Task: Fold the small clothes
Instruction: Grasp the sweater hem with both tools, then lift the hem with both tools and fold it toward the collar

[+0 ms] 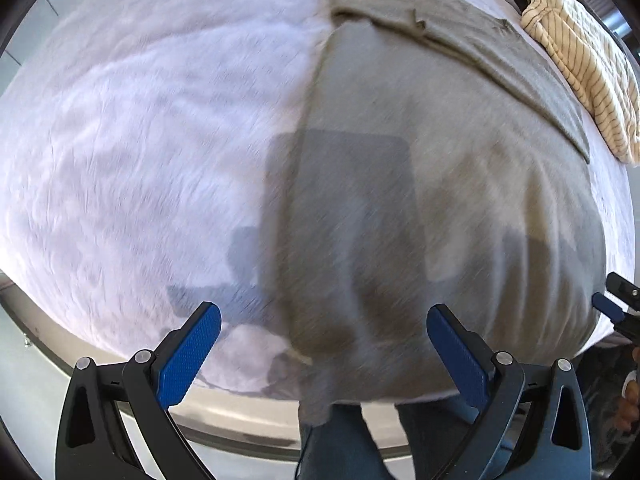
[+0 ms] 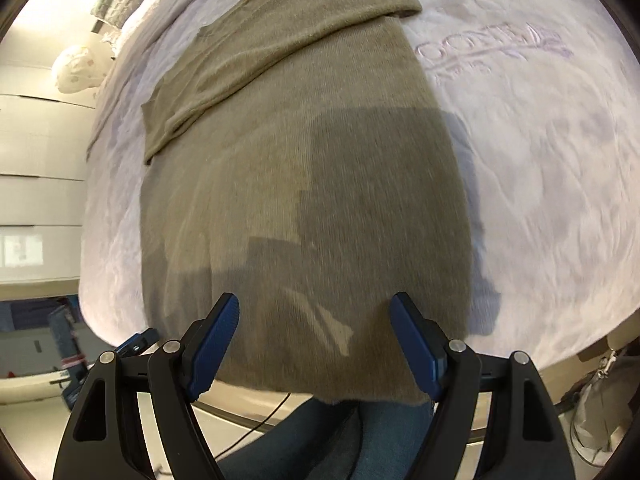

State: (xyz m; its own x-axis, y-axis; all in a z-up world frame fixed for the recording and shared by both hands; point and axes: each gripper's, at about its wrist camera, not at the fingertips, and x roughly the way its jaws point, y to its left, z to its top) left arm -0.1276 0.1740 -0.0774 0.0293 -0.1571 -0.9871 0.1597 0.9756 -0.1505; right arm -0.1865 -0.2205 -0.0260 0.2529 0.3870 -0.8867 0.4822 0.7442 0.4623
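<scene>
White bedspread (image 2: 540,160), olive sweater (image 2: 304,184) beneath both spread tools

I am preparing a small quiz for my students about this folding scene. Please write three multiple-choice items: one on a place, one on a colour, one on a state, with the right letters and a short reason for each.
1. Where does the striped garment lie, seen from the left wrist?
A. far right on the bed
B. under the sweater
C. on the floor

2. What colour is the sweater spread on the bed?
A. red
B. olive-brown
C. black

3. How are the two grippers?
A. both shut on cloth
B. one open, one shut
C. both open, holding nothing

Answers:
1 A: the striped garment sits bunched at the far right of the bed.
2 B: the sweater is olive-brown.
3 C: the left gripper and right gripper have their jaws spread, with nothing between.
</scene>
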